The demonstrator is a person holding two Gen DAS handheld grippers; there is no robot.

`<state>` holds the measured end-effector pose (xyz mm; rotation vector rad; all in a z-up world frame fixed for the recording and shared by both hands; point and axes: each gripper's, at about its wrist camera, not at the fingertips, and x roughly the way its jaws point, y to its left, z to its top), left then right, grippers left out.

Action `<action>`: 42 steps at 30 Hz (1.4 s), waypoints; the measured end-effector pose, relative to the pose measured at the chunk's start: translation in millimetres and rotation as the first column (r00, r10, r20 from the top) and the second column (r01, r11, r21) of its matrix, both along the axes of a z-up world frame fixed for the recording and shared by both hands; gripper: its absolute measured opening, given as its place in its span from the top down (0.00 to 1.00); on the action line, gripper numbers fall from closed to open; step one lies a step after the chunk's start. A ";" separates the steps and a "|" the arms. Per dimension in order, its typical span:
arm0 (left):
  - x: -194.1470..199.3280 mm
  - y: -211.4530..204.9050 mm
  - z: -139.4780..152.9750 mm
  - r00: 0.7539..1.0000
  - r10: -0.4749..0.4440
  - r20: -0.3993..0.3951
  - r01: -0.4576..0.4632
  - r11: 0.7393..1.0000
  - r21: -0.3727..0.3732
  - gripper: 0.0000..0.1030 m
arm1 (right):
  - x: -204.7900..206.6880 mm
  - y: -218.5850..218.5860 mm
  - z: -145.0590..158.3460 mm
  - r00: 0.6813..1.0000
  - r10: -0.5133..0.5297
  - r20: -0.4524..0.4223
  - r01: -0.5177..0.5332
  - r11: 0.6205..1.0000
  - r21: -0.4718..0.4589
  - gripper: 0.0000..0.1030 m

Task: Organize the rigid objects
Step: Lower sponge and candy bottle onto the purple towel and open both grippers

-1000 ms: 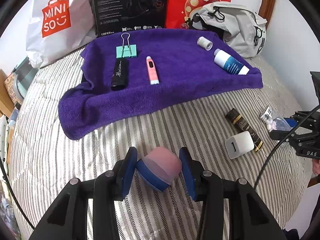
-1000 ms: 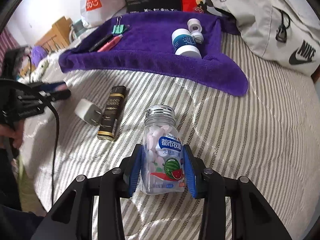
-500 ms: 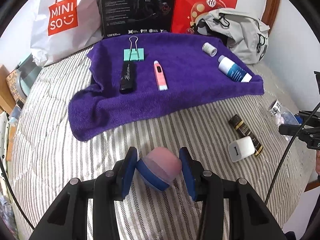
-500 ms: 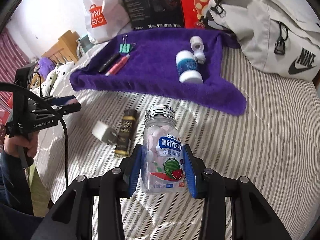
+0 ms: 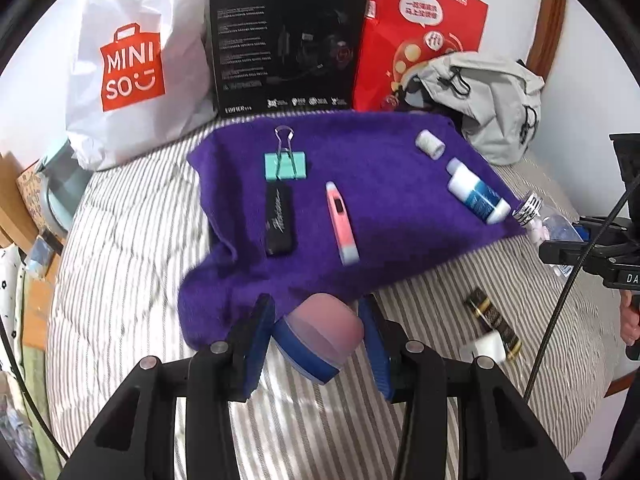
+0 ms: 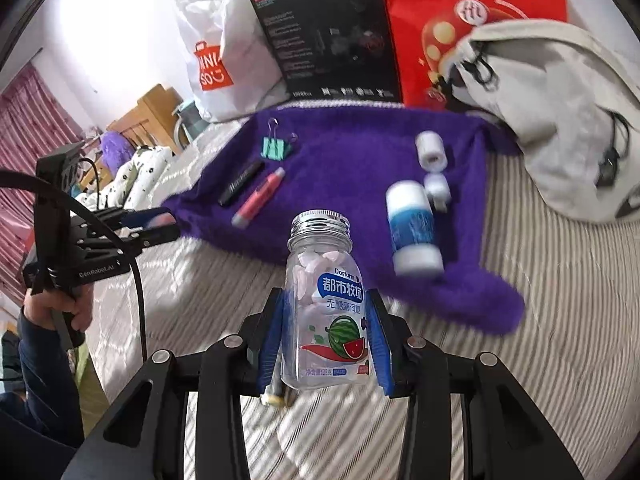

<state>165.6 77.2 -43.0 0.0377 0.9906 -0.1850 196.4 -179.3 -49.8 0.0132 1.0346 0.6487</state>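
In the left wrist view, the striped bed (image 5: 132, 264) filled the lower frame, and a purple towel (image 5: 384, 148) was spread across its centre, apparently serving as the collecting area. At the towel's left a teal binder clip (image 5: 285, 165) lay above a black rectangular case (image 5: 280, 220). A pink pen-shaped item (image 5: 341, 221) lay near the middle, and a white roll (image 5: 429, 144) and a blue-and-white bottle (image 5: 476, 196) lay toward the right edge. The rough row suggested deliberate sorting.

At lower centre, the left gripper (image 5: 316, 340) had its jaws clenched on a pink-and-blue rounded object (image 5: 320, 340), held over the towel's near edge, presumably for placement there. At lower right, a dark gold-banded tube (image 5: 492, 326) and a white charger block (image 5: 486, 347) lay off the towel on the bed, seemingly not yet sorted.

In the right wrist view, the right gripper (image 6: 326, 334) occupied the lower centre, its jaws grasping a clear candy bottle (image 6: 325, 300) upright by its lower body, with the silver cap up. The bottle was held in front of the towel's near edge, left of the blue-and-white bottle; whether it touched the bed could not be told. The upright grip would suit setting it down standing.
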 end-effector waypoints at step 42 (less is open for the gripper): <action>103.5 -23.5 -39.2 0.994 -0.106 -0.039 0.106 0.994 -0.007 0.60 | 89.5 36.8 -26.7 0.999 0.009 -0.033 -0.011 0.998 -0.063 0.48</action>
